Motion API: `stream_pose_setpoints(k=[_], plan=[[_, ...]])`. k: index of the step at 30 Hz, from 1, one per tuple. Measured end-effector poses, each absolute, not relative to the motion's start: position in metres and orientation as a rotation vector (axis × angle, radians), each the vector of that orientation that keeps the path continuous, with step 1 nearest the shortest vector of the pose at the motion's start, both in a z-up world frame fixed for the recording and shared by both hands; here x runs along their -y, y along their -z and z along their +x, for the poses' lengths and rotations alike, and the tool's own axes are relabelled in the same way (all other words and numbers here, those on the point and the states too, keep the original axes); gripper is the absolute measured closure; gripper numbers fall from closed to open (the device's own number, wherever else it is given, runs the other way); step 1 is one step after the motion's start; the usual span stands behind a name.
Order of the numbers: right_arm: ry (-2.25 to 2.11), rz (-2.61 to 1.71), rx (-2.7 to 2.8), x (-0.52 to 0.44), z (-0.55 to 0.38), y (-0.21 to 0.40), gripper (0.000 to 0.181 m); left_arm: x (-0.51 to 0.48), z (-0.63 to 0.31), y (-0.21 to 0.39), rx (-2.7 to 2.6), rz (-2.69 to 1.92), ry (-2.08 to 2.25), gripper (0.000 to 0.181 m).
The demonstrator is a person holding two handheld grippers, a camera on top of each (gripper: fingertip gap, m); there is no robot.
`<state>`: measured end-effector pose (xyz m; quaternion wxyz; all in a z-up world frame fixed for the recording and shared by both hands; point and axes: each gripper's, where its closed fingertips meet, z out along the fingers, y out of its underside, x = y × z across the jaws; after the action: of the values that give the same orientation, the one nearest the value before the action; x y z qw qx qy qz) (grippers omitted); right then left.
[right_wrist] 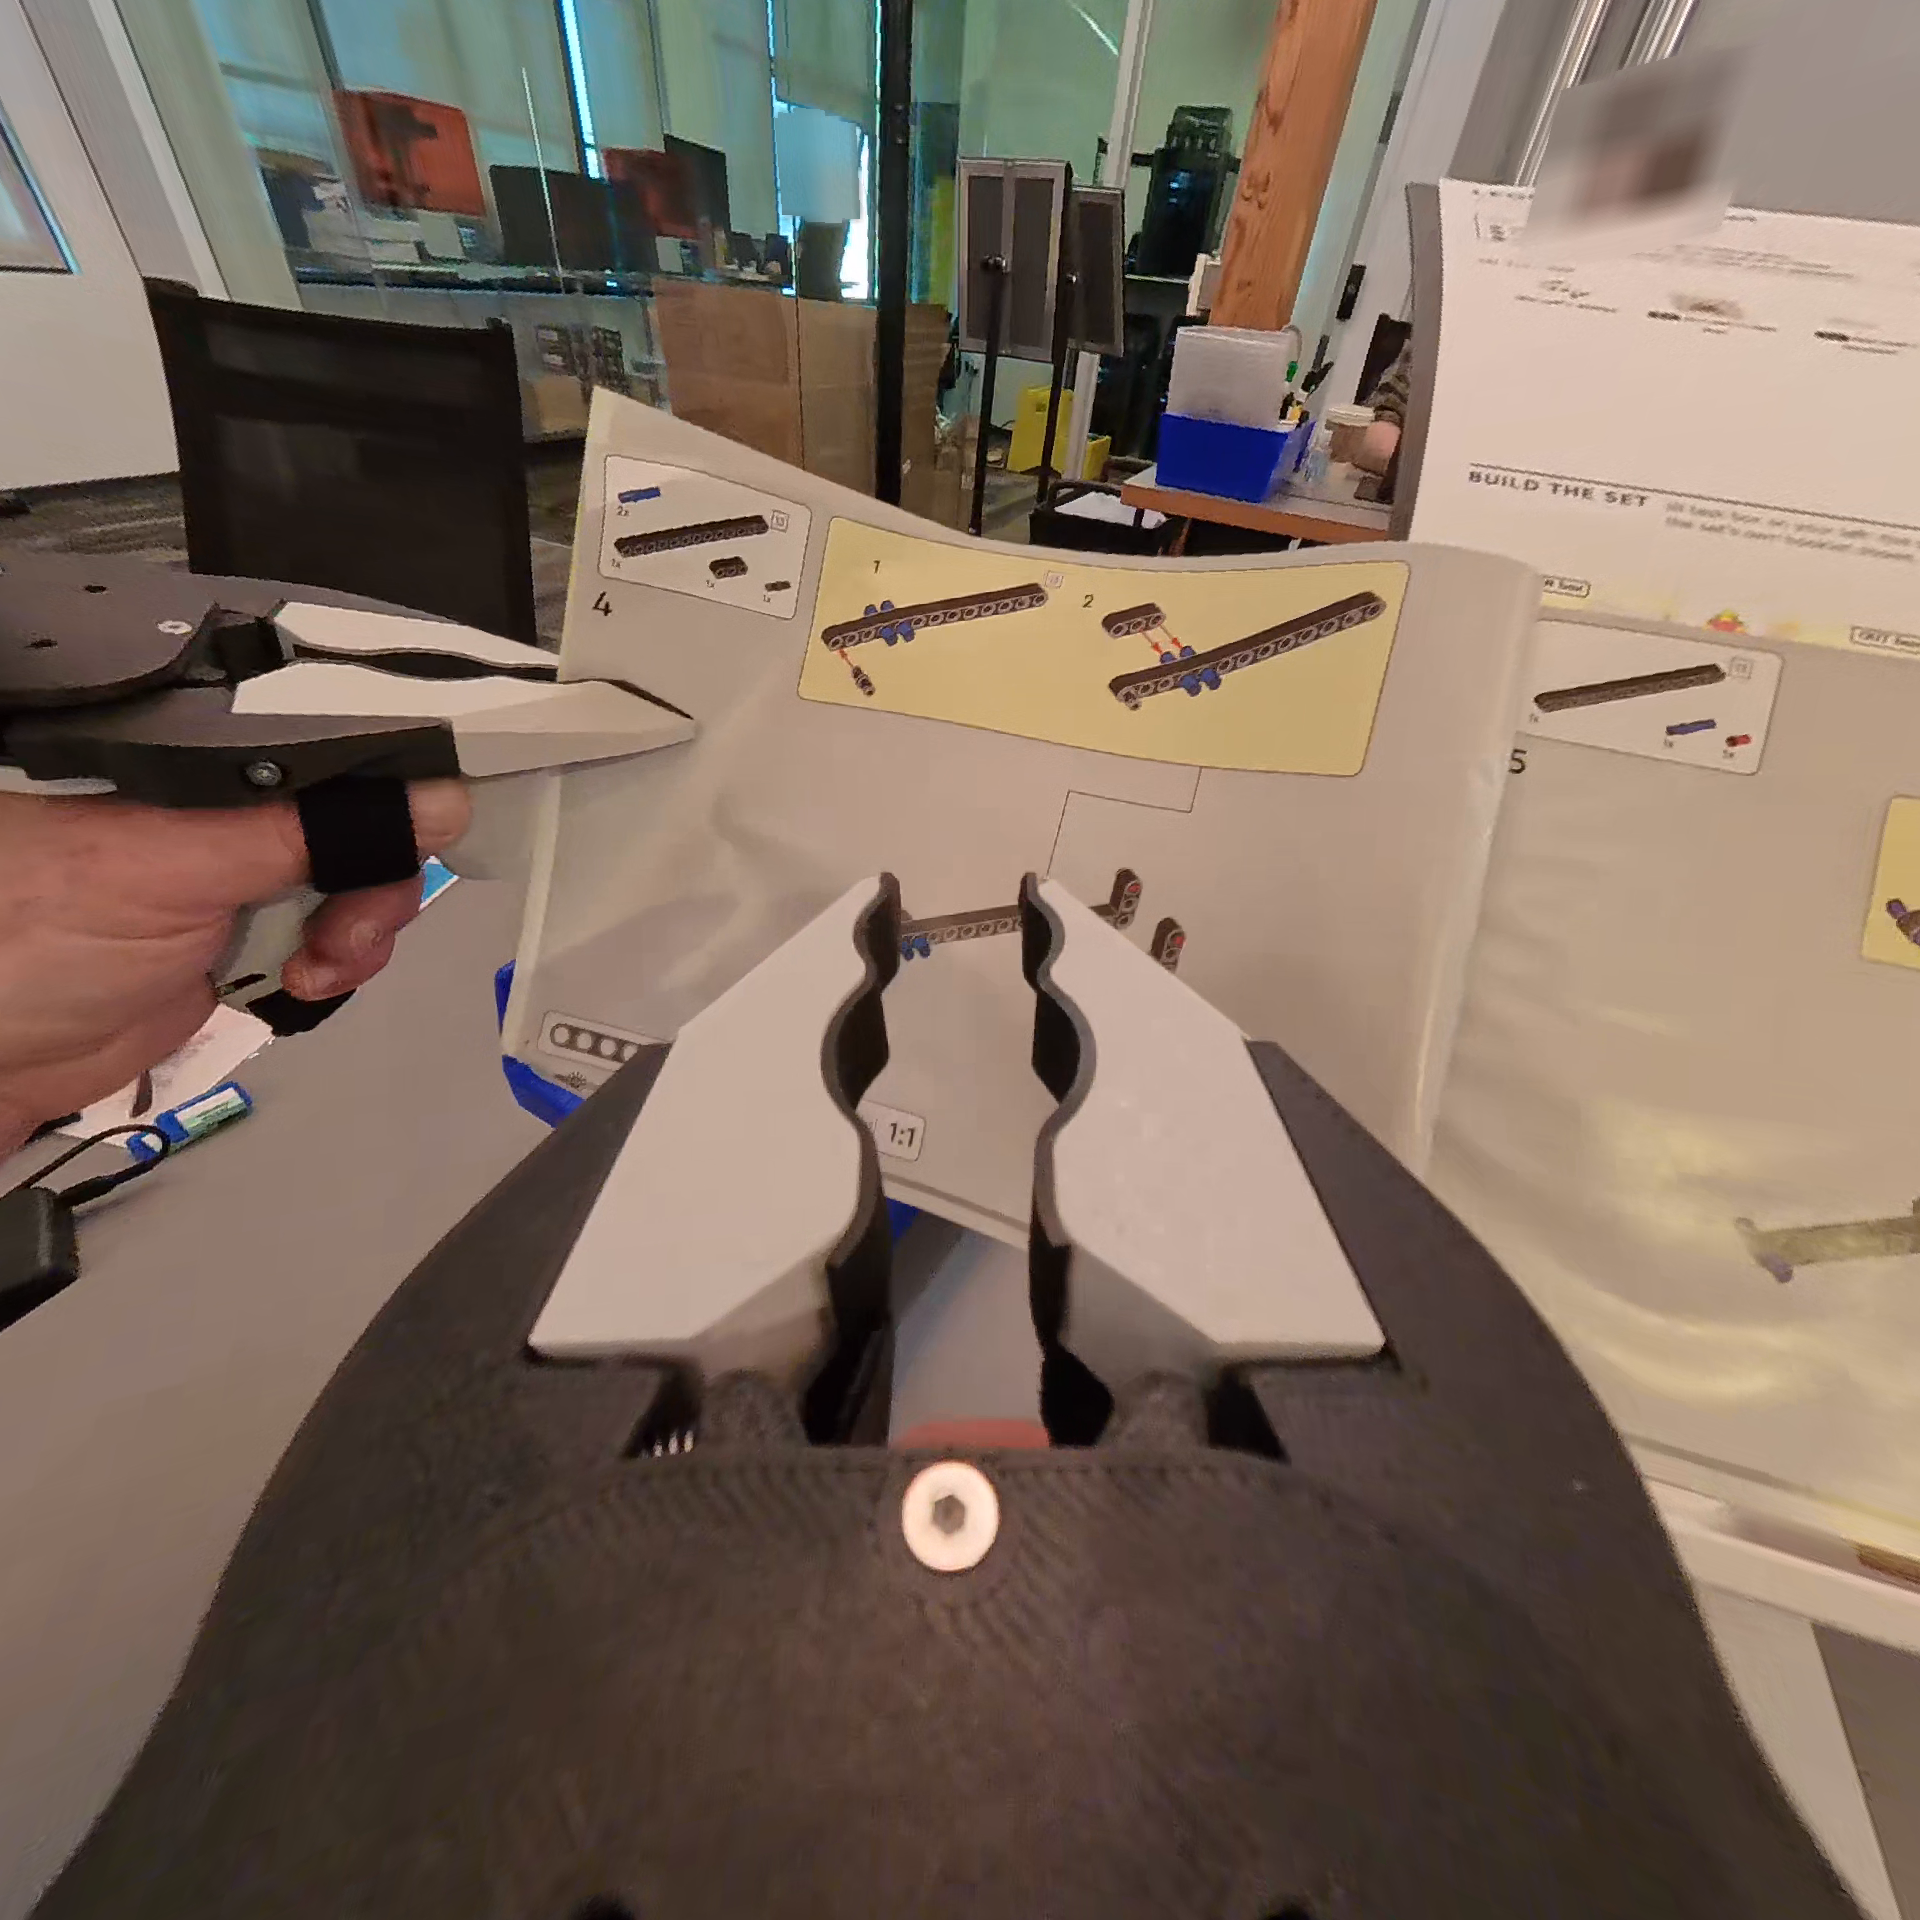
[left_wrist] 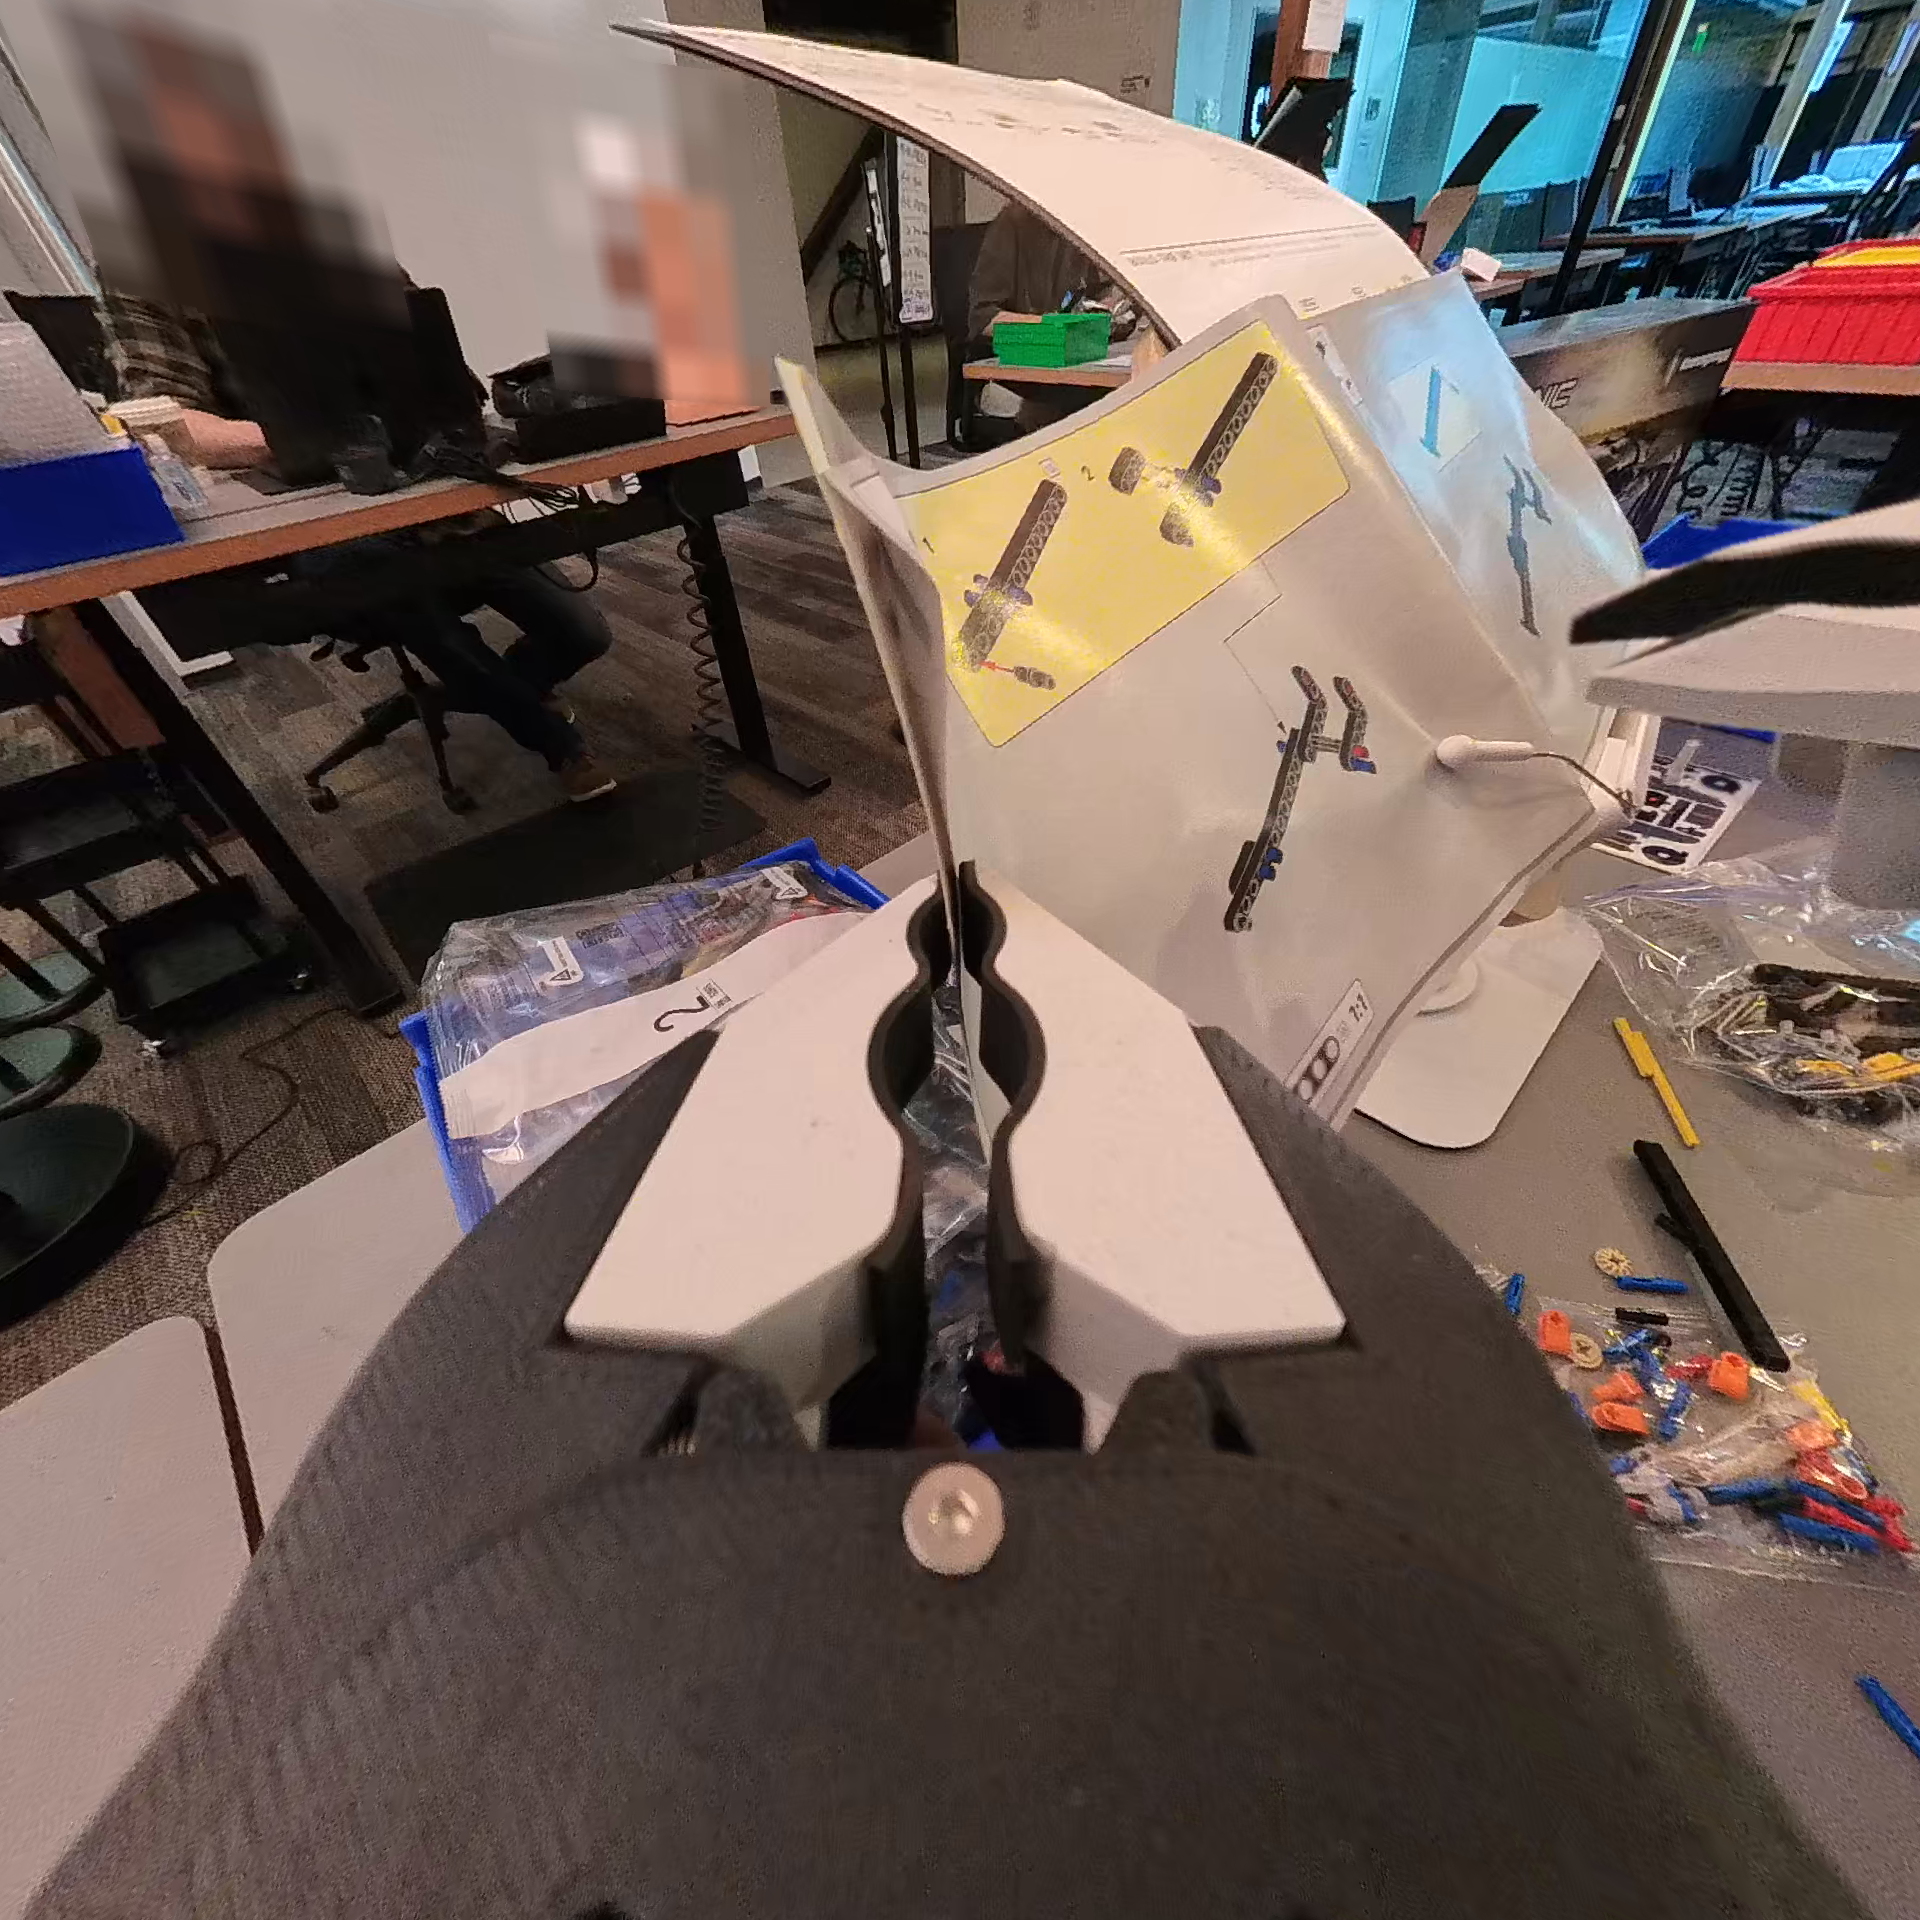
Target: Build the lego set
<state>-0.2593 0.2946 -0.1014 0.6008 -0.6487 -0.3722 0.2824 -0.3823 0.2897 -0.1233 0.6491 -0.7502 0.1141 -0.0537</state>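
Left gripper: jaws nearly closed, pinching the left edge of an instruction booklet page. The sheet runs edge-on between the fingertips and bows away to the right, printed side facing right. Seen from the right wrist view, the same gripper comes in from the left, held by a hand, tips on the page edge.

Right gripper: jaws apart at a moderate gap, nothing between them. It faces the printed page head-on, tips close in front of the lower middle of the sheet; contact cannot be told.

Booklet stands propped on a white stand on the grey table. A second page spreads to the right.

Beyond: blue bin with bagged parts just behind the left gripper. To the right on the table, an open bag of small coloured pieces, a long black beam, a yellow rod, another bag of dark parts.
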Motion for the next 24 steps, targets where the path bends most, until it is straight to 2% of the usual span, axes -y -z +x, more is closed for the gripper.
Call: stream_pose_setpoints(k=[4, 14, 19, 24], plan=[[-0.662, -1.525, 0.853, -0.288, -0.262, 0.109, 0.166, -0.290, -0.384, 0.124, -0.263, -1.718, 0.115, 0.181], [-0.634, -1.532, 0.759, -0.277, -0.258, 0.108, 0.164, -0.284, -0.380, 0.114, -0.278, -1.683, 0.164, 0.181], [-0.645, -1.557, 0.800, -0.259, -0.258, 0.131, 0.179, -0.281, -0.381, 0.118, -0.276, -1.682, 0.184, 0.181], [-0.628, -1.567, 0.795, -0.258, -0.252, 0.138, 0.181, -0.281, -0.380, 0.118, -0.263, -1.674, 0.195, 0.181]])
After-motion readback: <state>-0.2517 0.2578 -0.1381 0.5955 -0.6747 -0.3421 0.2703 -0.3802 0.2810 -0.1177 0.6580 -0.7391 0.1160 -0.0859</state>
